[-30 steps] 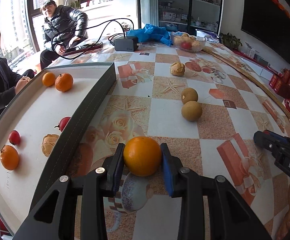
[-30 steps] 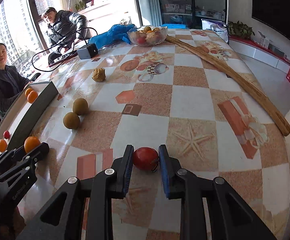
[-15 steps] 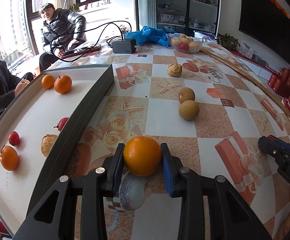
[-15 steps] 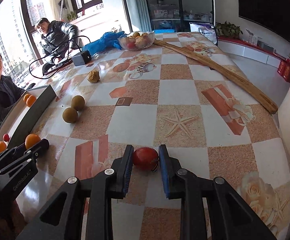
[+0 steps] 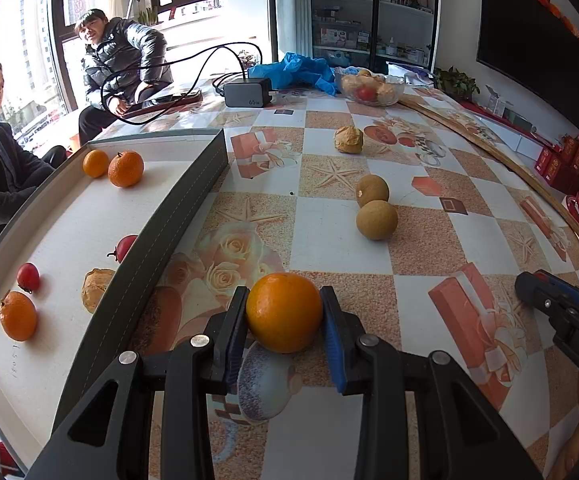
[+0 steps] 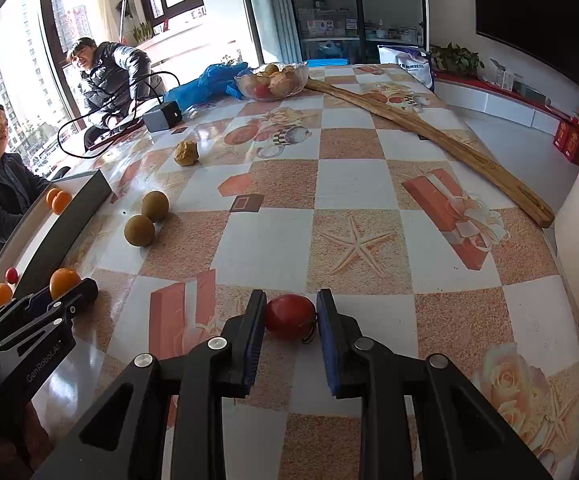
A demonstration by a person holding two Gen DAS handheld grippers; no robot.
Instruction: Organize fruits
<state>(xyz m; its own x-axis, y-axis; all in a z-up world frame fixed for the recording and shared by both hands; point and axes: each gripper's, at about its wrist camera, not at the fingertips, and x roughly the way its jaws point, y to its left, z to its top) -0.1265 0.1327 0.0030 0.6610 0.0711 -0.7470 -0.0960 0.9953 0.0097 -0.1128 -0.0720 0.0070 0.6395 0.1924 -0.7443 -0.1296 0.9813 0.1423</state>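
My left gripper (image 5: pixel 284 312) is shut on an orange (image 5: pixel 284 312), held just above the patterned table, right of the white tray (image 5: pixel 69 216). That tray holds several oranges, two small red fruits (image 5: pixel 28 276) and a tan fruit (image 5: pixel 95 286). In the right wrist view my right gripper (image 6: pixel 290 316) is shut on a small red fruit (image 6: pixel 290 316) over the table. Two brown round fruits (image 5: pixel 376 219) and a tan lumpy fruit (image 5: pixel 348 139) lie loose on the table. The left gripper with its orange (image 6: pixel 64 282) shows at the lower left of the right wrist view.
A glass bowl of fruit (image 5: pixel 369 88), a blue bag (image 5: pixel 295 70) and a black charger with cables (image 5: pixel 248 93) sit at the table's far end. A long wooden strip (image 6: pixel 429 136) lies along the right side. Two people sit by the window at the left.
Both wrist views shifted slightly, the far room showing lower in frame. Both grippers keep hold of their fruits.
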